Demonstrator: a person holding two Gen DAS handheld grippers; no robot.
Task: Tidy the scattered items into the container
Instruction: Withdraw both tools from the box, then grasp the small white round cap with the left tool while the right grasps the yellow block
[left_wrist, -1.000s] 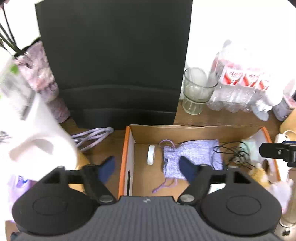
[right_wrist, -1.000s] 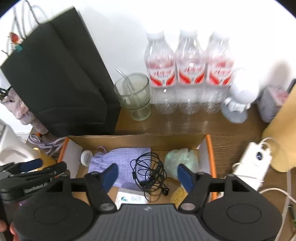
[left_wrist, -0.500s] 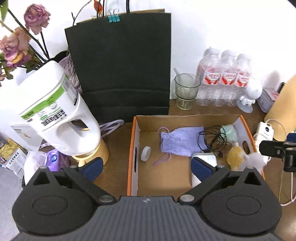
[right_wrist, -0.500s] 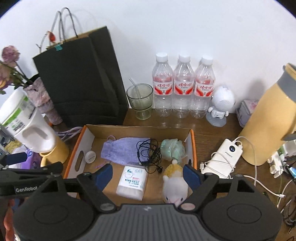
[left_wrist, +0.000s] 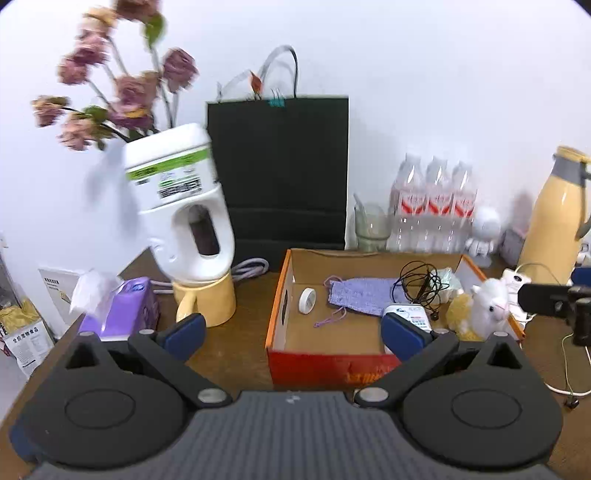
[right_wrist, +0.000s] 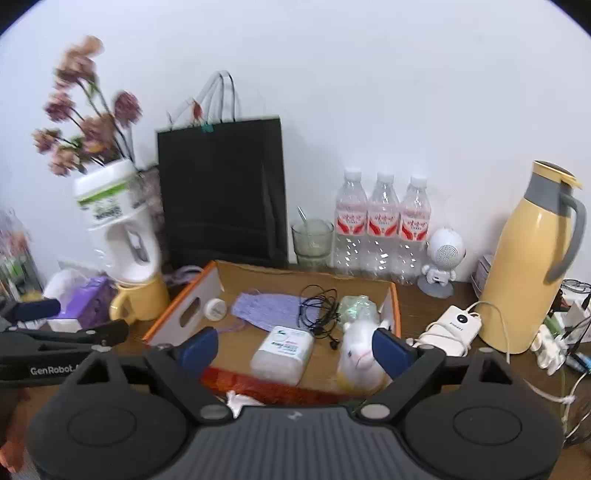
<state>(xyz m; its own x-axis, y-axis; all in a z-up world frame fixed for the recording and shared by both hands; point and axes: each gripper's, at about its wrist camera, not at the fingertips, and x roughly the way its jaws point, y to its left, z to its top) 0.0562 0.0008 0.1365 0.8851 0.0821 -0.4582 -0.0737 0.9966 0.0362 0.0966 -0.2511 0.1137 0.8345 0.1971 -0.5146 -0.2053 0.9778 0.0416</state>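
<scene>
An orange-edged cardboard box (left_wrist: 280, 302) (right_wrist: 177, 314) sits on the wooden table. Inside lie a white tape roll (left_wrist: 307, 300) (right_wrist: 215, 308), a lilac knitted pouch (left_wrist: 360, 291) (right_wrist: 275, 311), black earphones (left_wrist: 419, 282) (right_wrist: 319, 308), a tissue pack (right_wrist: 282, 349) (left_wrist: 408, 314), a pale green bag (right_wrist: 356, 306) and a white-and-yellow plush toy (left_wrist: 480, 308) (right_wrist: 360, 356). My left gripper (left_wrist: 291, 332) is open and empty in front of the box. My right gripper (right_wrist: 293, 347) is open and empty, also drawn back before the box.
A black paper bag (left_wrist: 284, 173), a glass (right_wrist: 312, 240), three water bottles (right_wrist: 384, 221), a small white robot speaker (right_wrist: 443, 258), a yellow thermos (right_wrist: 528, 258) and a power bank (right_wrist: 458, 325) surround the box. A white jug on a yellow mug (left_wrist: 207, 299), tissues (left_wrist: 122, 310) and flowers stand left.
Both grippers have pulled back and up from over the box, so the whole table now shows. Both jaws have opened wider. Nothing in the box moved.
</scene>
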